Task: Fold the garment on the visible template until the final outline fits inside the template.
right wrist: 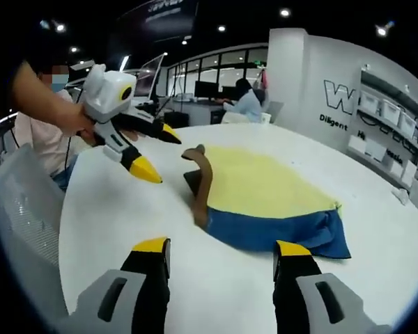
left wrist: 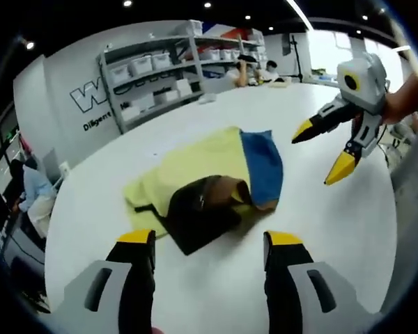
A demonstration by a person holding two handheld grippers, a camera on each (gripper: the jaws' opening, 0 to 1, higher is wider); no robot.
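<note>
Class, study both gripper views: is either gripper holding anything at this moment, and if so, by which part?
Nothing is held. The left gripper and the right gripper both stand open above the white table, apart from the yellow and blue garment.

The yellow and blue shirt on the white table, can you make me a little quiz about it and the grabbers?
1. True or false: the left gripper grips the garment.
2. Which colour band lies at one end of the garment: A red, B blue, C green?
3. Fill in: both the left gripper and the right gripper have yellow-tipped jaws standing ____.

Key: 1 false; 2 B; 3 open, above the bare table.
</note>
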